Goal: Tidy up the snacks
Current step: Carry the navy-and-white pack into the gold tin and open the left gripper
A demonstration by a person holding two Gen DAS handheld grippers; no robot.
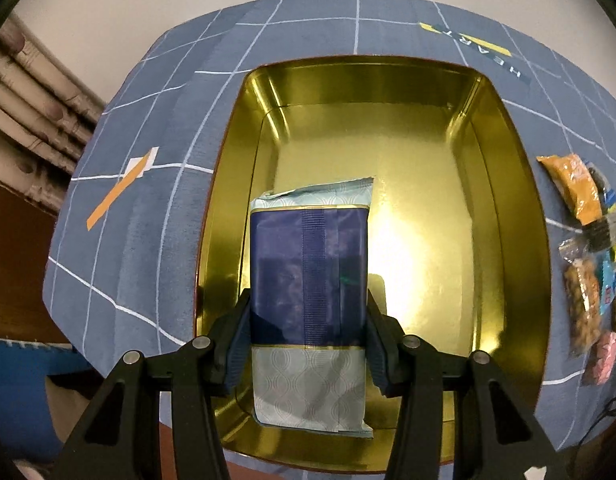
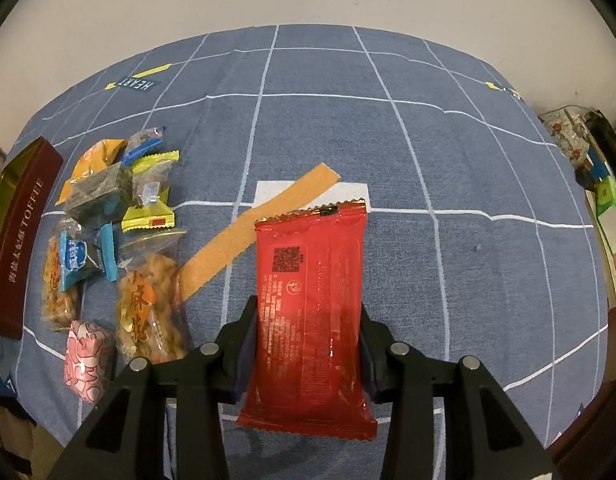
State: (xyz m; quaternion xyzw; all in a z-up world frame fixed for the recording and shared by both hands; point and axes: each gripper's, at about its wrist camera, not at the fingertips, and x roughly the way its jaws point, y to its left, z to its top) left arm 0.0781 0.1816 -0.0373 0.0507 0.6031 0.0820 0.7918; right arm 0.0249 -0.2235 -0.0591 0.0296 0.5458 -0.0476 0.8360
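Note:
In the left wrist view my left gripper is shut on a dark blue and pale blue snack packet, held over the open gold tin, whose inside holds nothing else. In the right wrist view my right gripper is shut on a red snack packet above the blue grid cloth. A pile of small snacks lies to the left of it: orange, yellow, blue, pink and clear wrappers. The same pile of snacks shows at the right edge of the left wrist view, beside the tin.
The tin's dark red TOFFEE side stands at the far left of the right wrist view. An orange strip and a white patch are printed on the cloth. Boxes and clutter sit beyond the table's right edge. A pale wall is behind.

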